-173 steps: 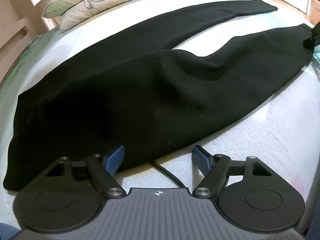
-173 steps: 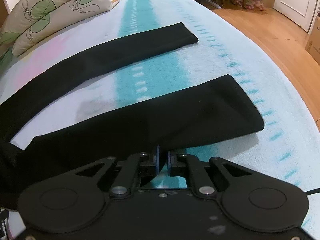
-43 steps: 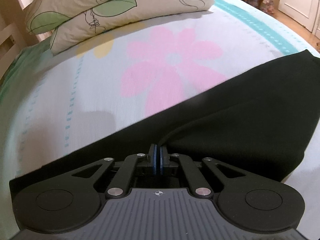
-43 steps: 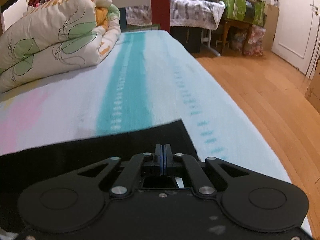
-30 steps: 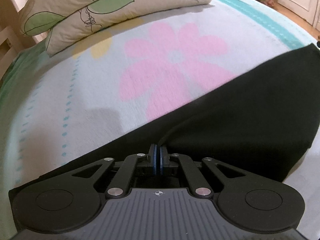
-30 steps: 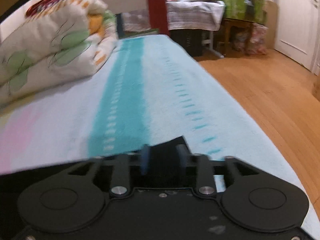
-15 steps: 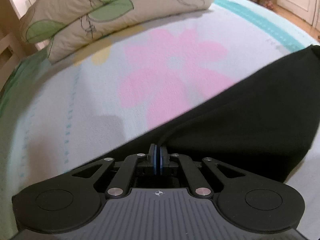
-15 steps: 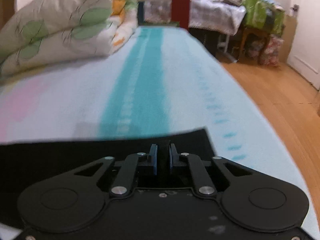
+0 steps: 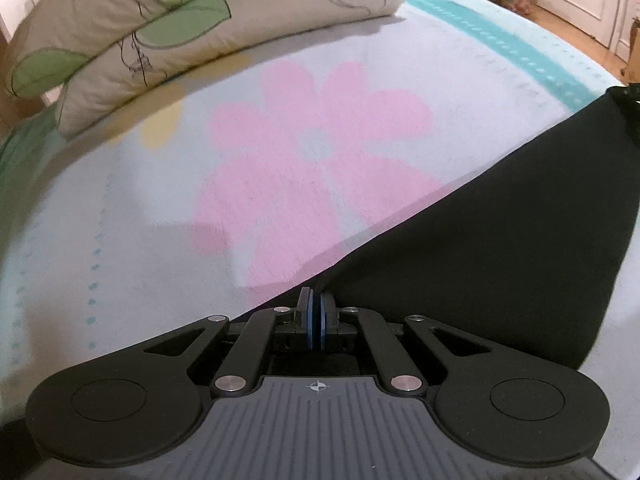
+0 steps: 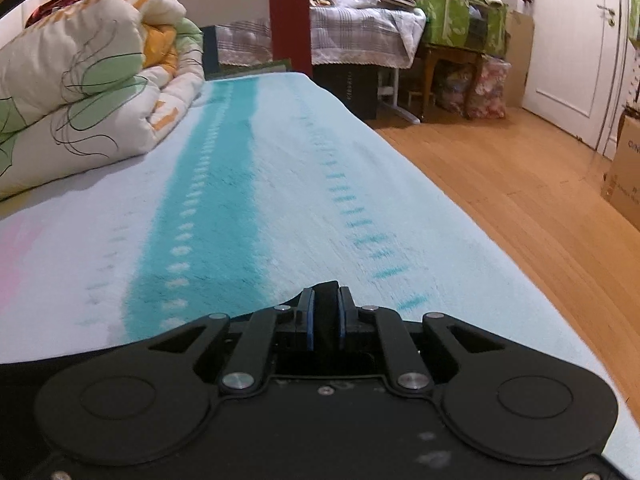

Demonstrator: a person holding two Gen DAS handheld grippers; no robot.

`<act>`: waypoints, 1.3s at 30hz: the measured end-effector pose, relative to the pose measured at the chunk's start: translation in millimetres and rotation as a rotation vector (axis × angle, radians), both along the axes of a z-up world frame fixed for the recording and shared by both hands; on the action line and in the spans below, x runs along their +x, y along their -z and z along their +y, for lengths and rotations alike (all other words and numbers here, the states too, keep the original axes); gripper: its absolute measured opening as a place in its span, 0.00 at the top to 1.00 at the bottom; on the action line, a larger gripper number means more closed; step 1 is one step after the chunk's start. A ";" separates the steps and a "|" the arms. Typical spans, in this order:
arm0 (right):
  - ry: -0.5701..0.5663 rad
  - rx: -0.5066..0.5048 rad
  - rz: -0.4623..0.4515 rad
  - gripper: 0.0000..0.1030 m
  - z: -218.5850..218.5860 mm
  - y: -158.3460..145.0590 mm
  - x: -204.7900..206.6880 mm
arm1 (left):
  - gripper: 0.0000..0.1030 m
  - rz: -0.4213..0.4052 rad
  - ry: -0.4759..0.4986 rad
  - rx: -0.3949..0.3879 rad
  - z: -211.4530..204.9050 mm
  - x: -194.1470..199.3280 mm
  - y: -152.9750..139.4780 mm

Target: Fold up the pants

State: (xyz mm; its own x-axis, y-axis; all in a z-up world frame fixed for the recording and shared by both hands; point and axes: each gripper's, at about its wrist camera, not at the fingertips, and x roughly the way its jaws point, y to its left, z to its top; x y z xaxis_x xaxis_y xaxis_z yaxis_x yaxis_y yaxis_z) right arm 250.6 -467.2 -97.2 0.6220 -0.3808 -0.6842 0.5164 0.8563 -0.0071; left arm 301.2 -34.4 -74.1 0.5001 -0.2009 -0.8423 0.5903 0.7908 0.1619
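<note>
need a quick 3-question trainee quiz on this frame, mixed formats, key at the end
1. True or false: the left gripper is shut on the pants.
2. Multiple choice: what sits between the right gripper fingers? A) a pillow corner B) a bunch of black pants fabric C) nothing
3. Fill in: in the left wrist view, the blanket beyond the pants shows a large pink ____.

Key
1. True: the fingers are together with fabric pinched at their tips.
2. B: the jaws have just closed on black fabric that fills the gap.
3. flower
</note>
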 end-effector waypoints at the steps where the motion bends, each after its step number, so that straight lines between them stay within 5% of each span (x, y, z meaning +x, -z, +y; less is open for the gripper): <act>1: 0.002 -0.004 0.001 0.88 0.4 1.2 0.6 | 0.96 0.003 -0.001 -0.001 0.3 1.7 1.9; 8: 0.032 -0.082 0.034 0.67 7.0 0.7 1.5 | 0.83 -0.036 -0.008 0.016 -1.8 -1.5 -2.5; 11: 0.066 -0.155 -0.008 0.66 16.5 -15.3 -7.1 | 0.71 -0.099 -0.023 0.009 -0.5 -3.9 -12.7; 15: 0.044 -0.189 -0.084 0.65 36.0 -45.0 -24.1 | 0.71 -0.147 -0.040 -0.033 4.5 -5.1 -34.5; 24: -0.197 -0.025 -0.191 0.65 127.2 -93.3 -67.3 | 0.70 -0.113 -0.092 -0.029 47.8 -51.7 -60.1; 32: -0.465 0.160 -0.128 0.65 245.1 -93.9 -101.7 | 0.70 -0.003 -0.185 -0.046 99.7 -96.2 -42.1; 39: -0.666 0.320 -0.041 0.65 344.3 -71.7 -122.7 | 0.70 0.041 -0.290 -0.122 133.1 -80.0 -43.4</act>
State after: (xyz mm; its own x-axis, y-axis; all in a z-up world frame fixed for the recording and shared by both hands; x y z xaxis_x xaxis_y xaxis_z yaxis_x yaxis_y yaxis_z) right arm 127.9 -122.9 -25.4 0.6792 0.3012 -0.6693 -0.1194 0.9451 0.3041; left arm 221.2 98.7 -30.7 0.5172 -0.1556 -0.8416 0.3415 0.9392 0.0362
